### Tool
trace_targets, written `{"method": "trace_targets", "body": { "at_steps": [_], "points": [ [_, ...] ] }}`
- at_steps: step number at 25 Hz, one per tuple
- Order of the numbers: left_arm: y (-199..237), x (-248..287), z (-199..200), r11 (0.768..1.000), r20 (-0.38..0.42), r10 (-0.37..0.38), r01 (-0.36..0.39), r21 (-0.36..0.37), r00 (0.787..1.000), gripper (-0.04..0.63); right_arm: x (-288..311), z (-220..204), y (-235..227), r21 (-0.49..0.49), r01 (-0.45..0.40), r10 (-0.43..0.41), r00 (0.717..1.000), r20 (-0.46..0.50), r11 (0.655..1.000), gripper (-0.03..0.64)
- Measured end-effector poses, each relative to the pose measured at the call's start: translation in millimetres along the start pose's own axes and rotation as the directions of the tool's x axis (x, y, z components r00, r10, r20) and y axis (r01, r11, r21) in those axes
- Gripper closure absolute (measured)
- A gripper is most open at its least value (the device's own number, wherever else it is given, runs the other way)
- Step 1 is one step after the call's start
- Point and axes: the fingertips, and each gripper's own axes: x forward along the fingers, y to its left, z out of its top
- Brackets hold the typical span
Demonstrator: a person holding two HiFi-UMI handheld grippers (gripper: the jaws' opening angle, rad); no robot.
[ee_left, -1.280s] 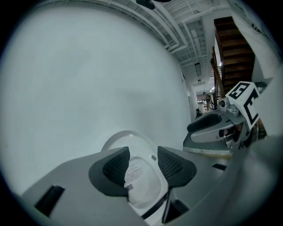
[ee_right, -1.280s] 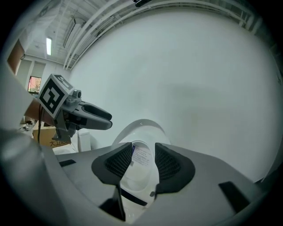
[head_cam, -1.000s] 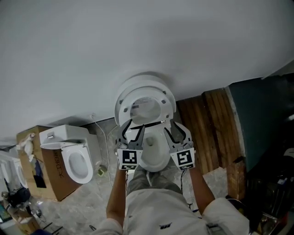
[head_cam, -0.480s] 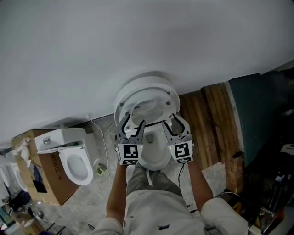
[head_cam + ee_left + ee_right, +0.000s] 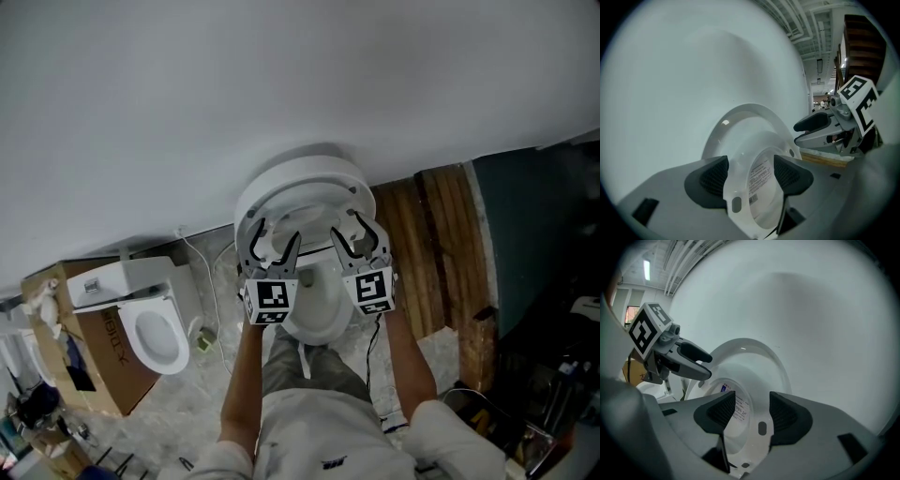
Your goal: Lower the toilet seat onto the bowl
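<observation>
The white toilet seat (image 5: pixel 300 191) stands raised against its lid (image 5: pixel 302 165) at the wall, above the open bowl (image 5: pixel 321 317). My left gripper (image 5: pixel 273 246) is at the seat's left side and my right gripper (image 5: pixel 355 238) at its right side. In the left gripper view the seat's rim (image 5: pixel 738 154) runs between the jaws of my left gripper (image 5: pixel 750 174), with no pad pressing on it. In the right gripper view the seat's rim (image 5: pixel 758 391) lies between the jaws of my right gripper (image 5: pixel 752 411), also untouched. Both pairs of jaws have just been opening.
A second toilet (image 5: pixel 150 326) rests on a cardboard box (image 5: pixel 92 367) at the left. Wooden planks (image 5: pixel 424 253) and a dark panel (image 5: pixel 534 234) stand to the right of the bowl. A white wall (image 5: pixel 234 94) is right behind the lid. A cord (image 5: pixel 210 281) trails on the floor.
Both grippers have moved forward and down to the raised seat's sides, and their jaws stand wider apart than a second ago.
</observation>
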Motion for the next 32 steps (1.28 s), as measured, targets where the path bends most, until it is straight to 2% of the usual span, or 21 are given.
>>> {"method": "trace_targets", "body": {
  "at_steps": [5, 12, 19, 25, 29, 32],
  "points": [
    [5.9, 11.2, -6.4, 1.000, -0.015, 0.010, -0.010, -0.006, 1.000, 0.256, 22.8, -6.1, -2.3, -0.024, -0.025, 0.025, 0.999, -0.023, 0.999, 0.374],
    [13.0, 25.8, -17.1, 1.000, -0.045, 0.018, -0.018, 0.001, 0.999, 0.210, 53.5, -19.7, -6.1, -0.083, -0.061, 0.055, 0.996, -0.070, 0.995, 0.272],
    [16.0, 39.0, -26.4, 1.000, -0.076, 0.006, -0.006, -0.002, 0.997, 0.183, 76.4, -27.8, -9.4, -0.111, -0.077, 0.066, 0.993, -0.098, 0.991, 0.222],
    [20.3, 51.1, -36.5, 1.000, -0.094, 0.002, -0.004, -0.016, 0.996, 0.179, 93.8, -35.4, -6.8, -0.129, -0.091, 0.076, 0.991, -0.114, 0.987, 0.219],
    [21.5, 55.4, -35.2, 1.000, -0.089, 0.015, -0.016, -0.014, 0.996, 0.179, 96.2, -33.9, -13.7, -0.117, -0.071, 0.060, 0.994, -0.094, 0.991, 0.224],
    [23.1, 54.2, -33.9, 0.999, -0.085, 0.031, -0.032, -0.008, 0.996, 0.181, 93.6, -32.6, -20.8, -0.133, -0.042, 0.031, 0.996, -0.089, 0.990, 0.315]
  ]
}}
